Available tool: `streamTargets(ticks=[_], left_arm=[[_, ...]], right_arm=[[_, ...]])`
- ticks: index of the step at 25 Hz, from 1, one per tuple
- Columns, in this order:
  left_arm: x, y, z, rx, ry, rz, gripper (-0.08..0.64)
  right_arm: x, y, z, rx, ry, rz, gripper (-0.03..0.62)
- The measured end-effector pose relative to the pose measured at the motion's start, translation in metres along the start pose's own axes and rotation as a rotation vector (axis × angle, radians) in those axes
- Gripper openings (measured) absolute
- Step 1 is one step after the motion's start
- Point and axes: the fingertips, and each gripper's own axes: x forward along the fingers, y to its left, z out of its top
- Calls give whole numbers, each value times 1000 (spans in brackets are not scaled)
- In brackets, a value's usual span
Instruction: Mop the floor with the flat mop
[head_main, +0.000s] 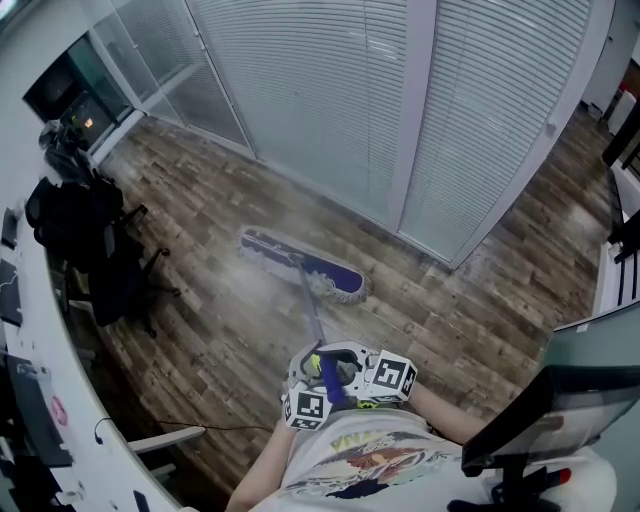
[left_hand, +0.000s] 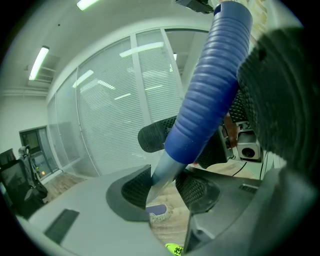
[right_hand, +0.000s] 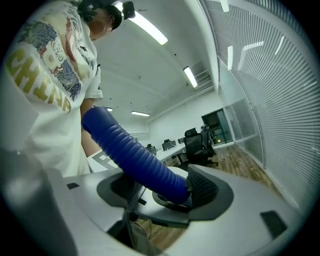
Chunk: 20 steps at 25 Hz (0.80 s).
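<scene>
In the head view the flat mop's purple, fringed head (head_main: 303, 266) lies on the wood-pattern floor (head_main: 210, 340) near the blinds, and its handle (head_main: 311, 318) slants back to my chest. Both grippers hold that handle close together. The left gripper (head_main: 316, 376) is on the left and the right gripper (head_main: 352, 378) just beside it. In the left gripper view the left gripper (left_hand: 165, 187) is shut on the grey shaft (left_hand: 162, 172), just below the blue ribbed grip (left_hand: 210, 85). The mop head (left_hand: 159, 212) shows far below. In the right gripper view the right gripper (right_hand: 162, 187) is shut on the blue grip (right_hand: 135, 155).
Black office chairs (head_main: 85, 235) and a curved white desk (head_main: 45, 330) line the left side. A glass wall with white blinds (head_main: 330, 100) runs behind the mop. A desk edge with a dark screen (head_main: 560, 400) stands at the right. A thin cable (head_main: 200, 428) lies on the floor near my feet.
</scene>
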Motion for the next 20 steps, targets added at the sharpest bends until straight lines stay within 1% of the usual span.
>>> streamTargets(ticks=[2,4,7,9,11,14,20], left_arm=[[4,4,-2,5,-2,-12,127],[5,11,-3,-11,-11,-27,127],[2,24,-2,-42,-35,-35,133],[4,33,-6,-48,-36,-43,133],[9,46,-11,-48,-36,-53,133],[25,82,-10,-56,-50,-64,137],[57,168,1,-93,-91,-99,144]], right_arm=[[3,-6,-1,1,-7,-12,273],[9,-11,2,3,-25,-17,273],[22,-16,7,-4,-39,1,273],[30,-22,8,-4,-42,10,276],[40,-35,10,-1,-44,2,278],[61,-66,20,-2,-39,-21,279],[111,-141,50,3,-15,-78,278]])
